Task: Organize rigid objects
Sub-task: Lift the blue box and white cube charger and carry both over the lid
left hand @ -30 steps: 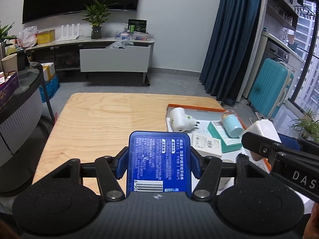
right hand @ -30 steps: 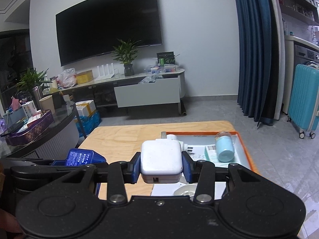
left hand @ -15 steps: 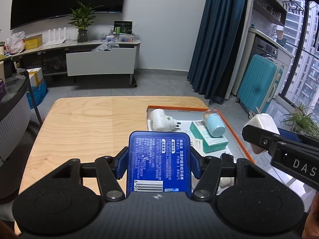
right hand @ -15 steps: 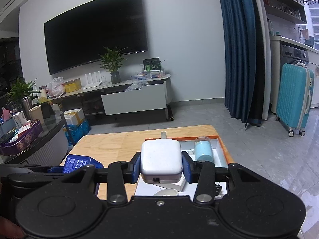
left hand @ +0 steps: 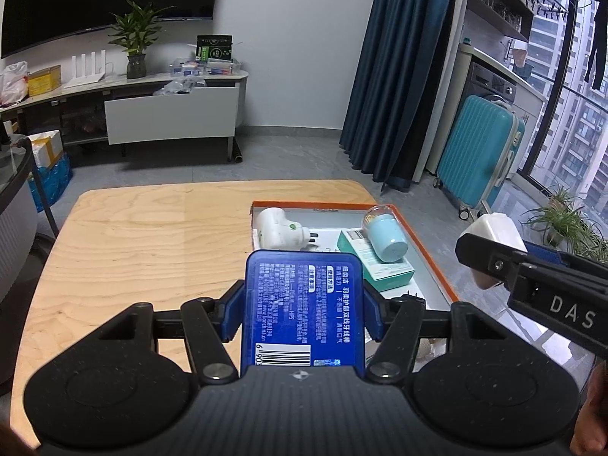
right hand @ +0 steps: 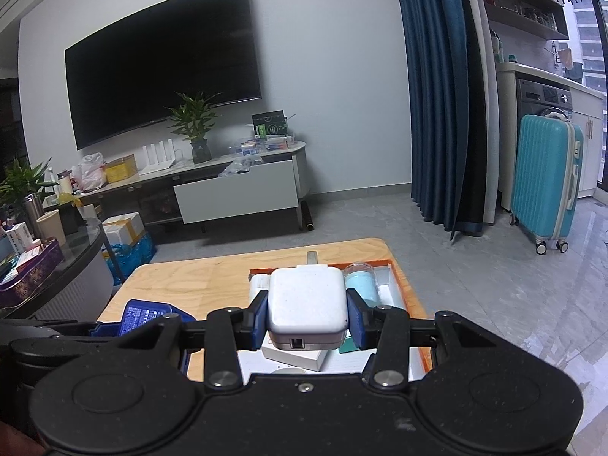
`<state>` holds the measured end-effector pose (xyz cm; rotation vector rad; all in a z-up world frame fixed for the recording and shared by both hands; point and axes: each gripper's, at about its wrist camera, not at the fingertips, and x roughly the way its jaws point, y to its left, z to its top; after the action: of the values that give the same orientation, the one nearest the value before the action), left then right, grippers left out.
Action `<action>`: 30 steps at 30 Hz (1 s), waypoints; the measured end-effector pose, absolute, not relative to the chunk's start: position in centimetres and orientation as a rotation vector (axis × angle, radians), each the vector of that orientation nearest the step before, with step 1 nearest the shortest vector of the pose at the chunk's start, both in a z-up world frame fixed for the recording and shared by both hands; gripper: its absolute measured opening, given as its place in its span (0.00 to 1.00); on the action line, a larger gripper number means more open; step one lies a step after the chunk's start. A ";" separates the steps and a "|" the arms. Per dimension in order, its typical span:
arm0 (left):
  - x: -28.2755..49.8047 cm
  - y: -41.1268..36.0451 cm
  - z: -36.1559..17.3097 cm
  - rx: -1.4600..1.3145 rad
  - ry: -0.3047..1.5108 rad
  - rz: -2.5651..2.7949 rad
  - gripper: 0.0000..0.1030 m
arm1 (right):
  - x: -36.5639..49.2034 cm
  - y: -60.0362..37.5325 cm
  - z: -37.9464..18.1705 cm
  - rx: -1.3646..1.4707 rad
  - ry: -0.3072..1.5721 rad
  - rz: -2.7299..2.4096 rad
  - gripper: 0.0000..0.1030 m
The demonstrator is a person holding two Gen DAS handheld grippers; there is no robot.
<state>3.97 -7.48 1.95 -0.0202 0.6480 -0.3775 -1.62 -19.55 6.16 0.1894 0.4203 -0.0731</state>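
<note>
Two claws loaded | left claw pinches blue box | right claw pinches white charger | risk: both collide over crowded orange tray

Both cameras sit just behind their own fingers and look forward and slightly down. The left wrist view looks from the near edge of the wooden table across to the far edge, close above the orange-rimmed tray at the right edge. The right wrist view sits further right and is aimed flatter, taking in more wall and the television. Both views share the table, the tray, the light blue cup lying in it, the TV cabinet and the teal suitcase.
</note>
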 end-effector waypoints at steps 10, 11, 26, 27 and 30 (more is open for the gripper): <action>5.3 -8.3 1.8 -0.024 0.671 -0.399 0.59 | 0.0 -20.3 5.9 0.201 0.446 -0.098 0.49; 5.5 -8.4 1.8 -0.026 0.676 -0.400 0.59 | 0.2 -20.5 5.9 0.203 0.448 -0.103 0.49; 7.7 -9.9 1.5 -0.014 0.701 -0.430 0.59 | 2.1 -22.3 5.3 0.224 0.482 -0.123 0.49; 7.9 -10.0 1.5 -0.015 0.705 -0.432 0.59 | 2.2 -22.3 5.2 0.223 0.484 -0.122 0.49; 8.1 -10.3 1.4 -0.014 0.710 -0.431 0.59 | 2.6 -22.4 5.2 0.223 0.491 -0.121 0.49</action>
<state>8.13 -10.34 1.38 -0.0137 0.7103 -0.4312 2.62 -22.39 5.18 0.2235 0.4906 -0.1213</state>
